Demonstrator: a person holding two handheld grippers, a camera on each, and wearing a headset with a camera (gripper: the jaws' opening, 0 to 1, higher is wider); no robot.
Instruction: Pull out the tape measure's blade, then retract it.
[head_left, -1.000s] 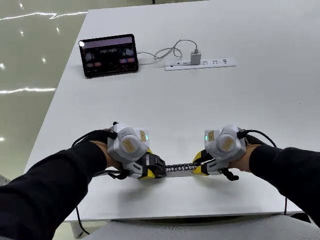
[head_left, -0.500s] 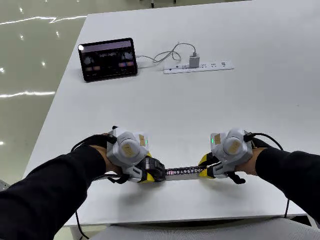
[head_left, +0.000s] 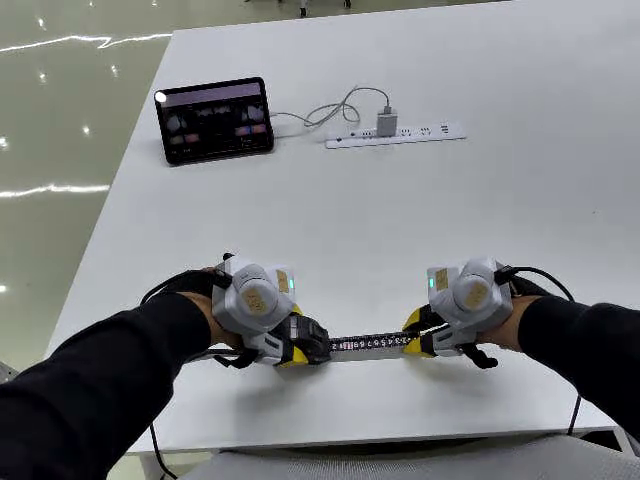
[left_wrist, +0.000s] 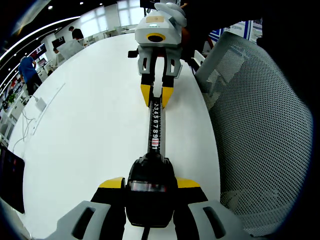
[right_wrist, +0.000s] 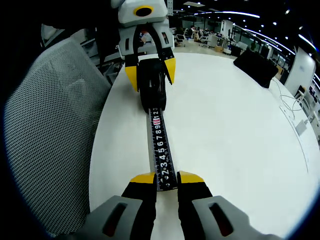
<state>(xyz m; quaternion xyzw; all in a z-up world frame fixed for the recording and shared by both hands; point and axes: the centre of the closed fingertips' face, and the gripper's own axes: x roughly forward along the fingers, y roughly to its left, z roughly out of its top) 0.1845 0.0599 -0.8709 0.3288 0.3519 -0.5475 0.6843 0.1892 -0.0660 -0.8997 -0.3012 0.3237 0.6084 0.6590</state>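
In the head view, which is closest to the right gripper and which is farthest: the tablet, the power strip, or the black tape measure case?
From the right gripper:
1. the tape measure case, just to its left, at the other end of the blade its fingers pinch.
2. the power strip, far ahead, roughly straight up the view.
3. the tablet, also far ahead, but well off to the left.

We are holding our left arm (head_left: 110, 370) and right arm (head_left: 585, 345) forward in dark sleeves, level and well apart, with the grippers pointing inward at each other. Our left gripper (head_left: 292, 346) is clamping its jaws on the tape measure's case (left_wrist: 150, 190) from both sides. Our right gripper (head_left: 414, 339) is pinching the blade (right_wrist: 161, 145) at its tip between nearly closed jaws.
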